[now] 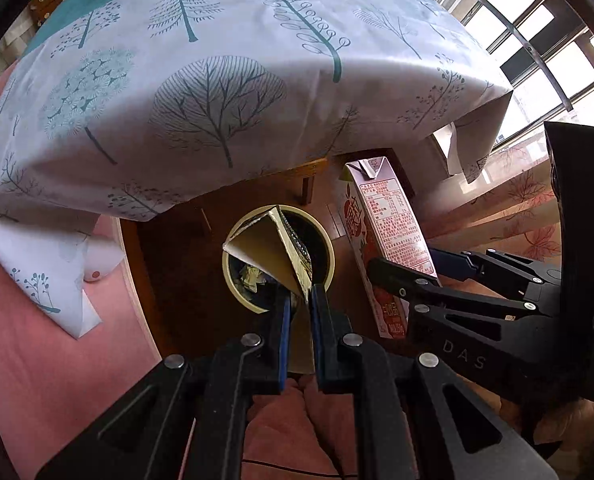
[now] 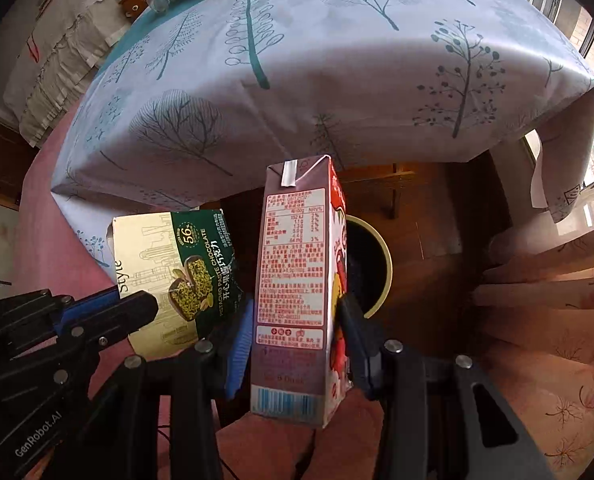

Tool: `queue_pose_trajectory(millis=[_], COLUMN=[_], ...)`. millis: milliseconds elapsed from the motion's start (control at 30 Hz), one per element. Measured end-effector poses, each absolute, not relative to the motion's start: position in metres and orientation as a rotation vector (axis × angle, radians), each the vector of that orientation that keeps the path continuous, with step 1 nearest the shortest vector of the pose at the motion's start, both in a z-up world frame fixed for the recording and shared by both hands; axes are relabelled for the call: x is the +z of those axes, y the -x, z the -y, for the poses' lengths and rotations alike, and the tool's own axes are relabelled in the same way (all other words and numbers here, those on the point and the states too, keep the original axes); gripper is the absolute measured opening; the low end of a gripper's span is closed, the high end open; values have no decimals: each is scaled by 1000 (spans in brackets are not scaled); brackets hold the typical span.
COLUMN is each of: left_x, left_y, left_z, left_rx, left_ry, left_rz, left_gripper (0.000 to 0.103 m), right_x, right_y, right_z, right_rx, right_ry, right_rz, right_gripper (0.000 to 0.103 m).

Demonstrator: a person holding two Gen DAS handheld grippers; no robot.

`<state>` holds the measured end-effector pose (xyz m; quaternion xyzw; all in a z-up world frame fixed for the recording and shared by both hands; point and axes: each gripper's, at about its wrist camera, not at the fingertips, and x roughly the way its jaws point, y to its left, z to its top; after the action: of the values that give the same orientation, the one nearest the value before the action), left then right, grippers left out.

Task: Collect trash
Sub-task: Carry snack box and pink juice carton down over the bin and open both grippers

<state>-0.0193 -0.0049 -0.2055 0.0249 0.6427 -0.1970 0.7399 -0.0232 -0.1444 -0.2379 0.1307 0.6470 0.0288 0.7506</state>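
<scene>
Left gripper (image 1: 299, 300): fingers clamped on flattened chocolate box (image 1: 275, 248), hanging over the round bin (image 1: 324, 236) on the floor. Right gripper (image 2: 297, 320): fingers clamped on juice carton (image 2: 297, 264), beside the bin, below the cloth-covered bench (image 1: 217, 80).

From my seat the tablecloth (image 1: 225, 92) reads pale grey-white, printed with teal and charcoal trees, with a solid teal band at its far edge. The chocolate box (image 2: 177, 272) I see is cream with fine line drawings and a dark green panel (a "56" badge in gold), while the drink carton (image 2: 297, 280) is mauve-pink with red text and a red fruit side. The bin (image 1: 325, 248) has a cream-yellow rim and dark inside; both grippers are black with blue pads (image 2: 241, 344).
</scene>
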Motion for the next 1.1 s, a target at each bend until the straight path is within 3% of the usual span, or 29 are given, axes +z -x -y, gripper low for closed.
queue_pose_trajectory(millis=[333,467,533,667,700,867,967,1100], left_x=[-338,-377,-391,-411,-412,-420,-418,-415], left_y=[-3,-14,-19,-26,-26,-26,-26,-25], left_z=[22,24,23,20,20,7,-3,-11], left_rx=[-343,-334,-323,-304,-295,-234,-207,-180], left_ry=[37,51,47,25,18,-18,-13,-21], left_rz=[-1509,-1520,-1520,-1521,-1513,-1499,-1491,-1492], left_gripper=[8,14,19,60,64,64,64,64], right_x=[-371,-411,-427,-450,-454,-464,-463,-461], right_y=[18,9,3,-5,-7,-13,-15,-17], right_z=[175,180,182,178,177,172,169,165], right_rx=[44,36,37,48,52,46,48,41], right_ry=[-375,-393,-400,-401,-404,-407,-392,-370], right_rz=[-1479,-1496,-1504,-1522,-1531,-1546,-1535,-1530], right_gripper=[43,43,44,44,45,47,58,59])
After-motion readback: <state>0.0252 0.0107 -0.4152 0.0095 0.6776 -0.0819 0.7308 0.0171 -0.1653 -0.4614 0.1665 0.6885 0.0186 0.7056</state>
